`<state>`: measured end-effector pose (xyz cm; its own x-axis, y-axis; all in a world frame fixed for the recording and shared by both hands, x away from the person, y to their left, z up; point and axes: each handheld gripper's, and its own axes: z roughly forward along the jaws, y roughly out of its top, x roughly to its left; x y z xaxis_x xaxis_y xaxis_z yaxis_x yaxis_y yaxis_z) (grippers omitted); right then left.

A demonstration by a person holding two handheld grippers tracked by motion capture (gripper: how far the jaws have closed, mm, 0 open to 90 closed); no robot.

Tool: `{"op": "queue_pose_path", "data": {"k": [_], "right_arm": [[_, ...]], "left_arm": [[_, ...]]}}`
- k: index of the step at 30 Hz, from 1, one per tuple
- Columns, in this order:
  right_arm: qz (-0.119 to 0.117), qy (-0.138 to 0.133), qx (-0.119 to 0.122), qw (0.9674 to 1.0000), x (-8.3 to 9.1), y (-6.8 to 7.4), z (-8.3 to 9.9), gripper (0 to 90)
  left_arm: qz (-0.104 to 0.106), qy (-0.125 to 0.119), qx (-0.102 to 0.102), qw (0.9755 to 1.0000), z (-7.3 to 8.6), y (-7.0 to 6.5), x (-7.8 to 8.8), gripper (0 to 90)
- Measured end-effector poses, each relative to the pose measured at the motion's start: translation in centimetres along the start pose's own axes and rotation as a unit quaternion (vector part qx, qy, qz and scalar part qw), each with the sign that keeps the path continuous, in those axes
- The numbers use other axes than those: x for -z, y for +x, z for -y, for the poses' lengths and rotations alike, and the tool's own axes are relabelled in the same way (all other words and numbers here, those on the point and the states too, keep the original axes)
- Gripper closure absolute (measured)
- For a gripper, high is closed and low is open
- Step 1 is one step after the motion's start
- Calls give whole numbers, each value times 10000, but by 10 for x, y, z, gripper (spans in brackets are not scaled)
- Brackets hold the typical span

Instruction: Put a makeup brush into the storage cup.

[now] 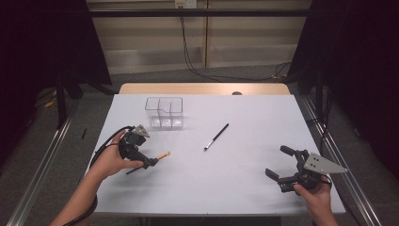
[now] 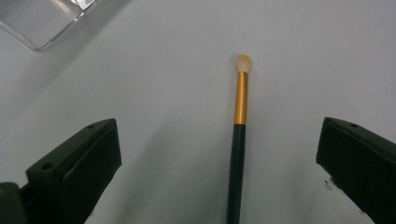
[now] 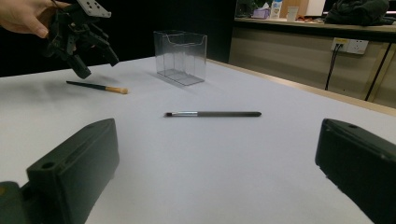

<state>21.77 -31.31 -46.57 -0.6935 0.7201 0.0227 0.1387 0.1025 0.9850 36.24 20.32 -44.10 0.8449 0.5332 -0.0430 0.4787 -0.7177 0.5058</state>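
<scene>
Left gripper (image 2: 219, 154) is hovering, jaws spread, over gold-banded brush (image 2: 239, 135); it should be closing square on the dark handle. Right gripper (image 1: 287, 175) is idling, unclenched.

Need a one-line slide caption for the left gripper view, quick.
Open left tool poised over the gold-banded makeup brush lying on the white table, clear organizer at the corner.

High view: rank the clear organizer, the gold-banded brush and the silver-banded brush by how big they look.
1. Clear organizer, plainly largest.
2. Silver-banded brush.
3. Gold-banded brush, though the left gripper covers part of its handle, so these two brushes can't be ranked firmly.
</scene>
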Motion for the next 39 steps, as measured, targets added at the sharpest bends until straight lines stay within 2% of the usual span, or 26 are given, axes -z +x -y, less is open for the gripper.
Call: {"op": "queue_pose_path", "data": {"k": [6,10,15,18,23,26,34,39], "right_arm": [[1,-1,-2,10000,0,0,0,0],[-6,-5,-1,10000,0,0,0,0],[1,-22,3,10000,0,0,0,0],[-7,-20,-17,10000,0,-1,0,0],[-17,-32,-16,10000,0,0,0,0],[-12,-34,-11,10000,0,-1,0,0],[-19,-21,-17,10000,-1,0,0,0],[-17,-16,-16,10000,-1,-1,1,0]], "left_arm": [[49,340,-45,9994,-2,1,-3,0],[140,430,67,9990,-3,1,-5,0],[87,687,8,9976,-5,1,-8,0],[167,745,-60,9971,-6,2,-9,0],[273,789,-46,9965,-6,2,-8,1],[349,830,-60,9959,-7,2,-8,40],[265,941,-268,9948,-10,1,-6,217],[248,1011,-305,9941,-12,-1,-6,283]]}}
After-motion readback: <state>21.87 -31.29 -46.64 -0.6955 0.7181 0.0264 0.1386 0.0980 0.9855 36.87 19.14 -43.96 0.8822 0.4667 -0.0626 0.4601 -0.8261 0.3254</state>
